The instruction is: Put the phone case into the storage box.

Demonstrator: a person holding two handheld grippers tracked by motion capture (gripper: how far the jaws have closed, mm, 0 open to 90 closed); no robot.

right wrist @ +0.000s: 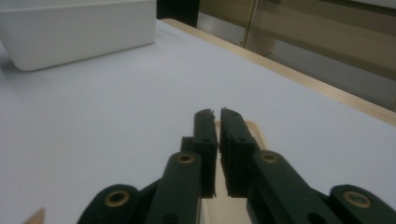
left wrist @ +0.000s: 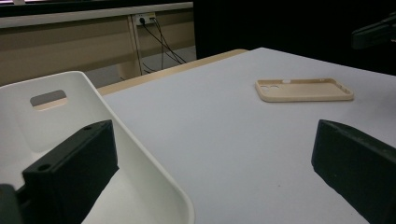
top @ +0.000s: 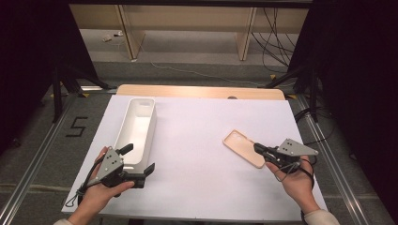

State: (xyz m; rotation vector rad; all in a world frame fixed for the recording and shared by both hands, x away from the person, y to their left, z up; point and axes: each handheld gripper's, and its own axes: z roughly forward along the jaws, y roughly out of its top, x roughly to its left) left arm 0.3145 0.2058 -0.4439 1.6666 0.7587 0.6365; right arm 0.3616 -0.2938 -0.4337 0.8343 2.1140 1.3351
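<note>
One phone case (top: 243, 148) under right tool (top: 257, 148) (pinched).

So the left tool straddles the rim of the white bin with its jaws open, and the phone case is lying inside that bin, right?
Not quite. The phone case is not in the bin; it lies on the white table, off to the right, at the right tool. The high view shows this. The rest holds: the left tool straddles the bin's rim with its jaws open.
</note>
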